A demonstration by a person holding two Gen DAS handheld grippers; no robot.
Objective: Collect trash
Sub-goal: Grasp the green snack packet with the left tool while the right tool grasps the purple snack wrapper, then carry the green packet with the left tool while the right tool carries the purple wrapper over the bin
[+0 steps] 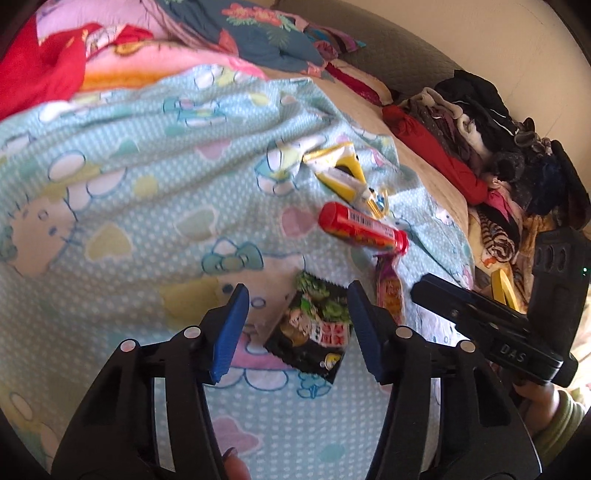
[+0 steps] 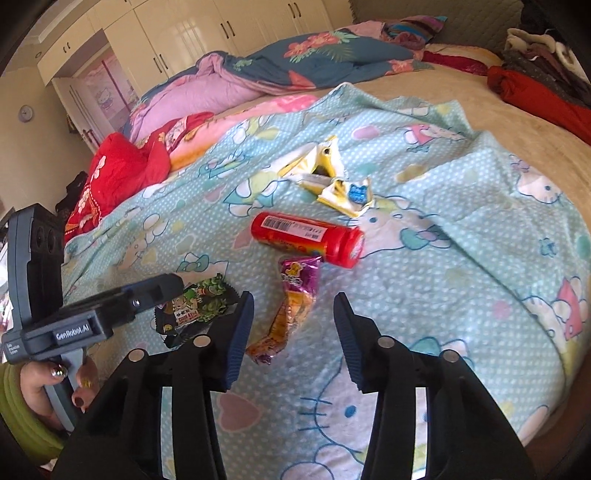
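Observation:
Several pieces of trash lie on a pale blue cartoon-cat blanket (image 1: pixel 147 221) (image 2: pixel 443 277). A black snack packet (image 1: pixel 310 332) (image 2: pixel 195 306) lies between the fingers of my left gripper (image 1: pixel 298 291), which stands open; its right pad is near the packet's edge. A purple and orange wrapper (image 2: pixel 291 306) (image 1: pixel 388 291) lies between the fingers of my right gripper (image 2: pixel 294 297), also open, pads apart from it. Beyond them lie a red tube (image 1: pixel 362 229) (image 2: pixel 306 236) on its side and crumpled yellow wrappers (image 1: pixel 343 173) (image 2: pixel 328 177).
A pile of clothes (image 1: pixel 498 147) lines the bed's right side. A floral quilt (image 2: pixel 295 62) and a red garment (image 2: pixel 122 173) lie at the far left. White wardrobes (image 2: pixel 184 33) stand behind the bed. A hand (image 2: pixel 44 384) holds the other gripper's handle.

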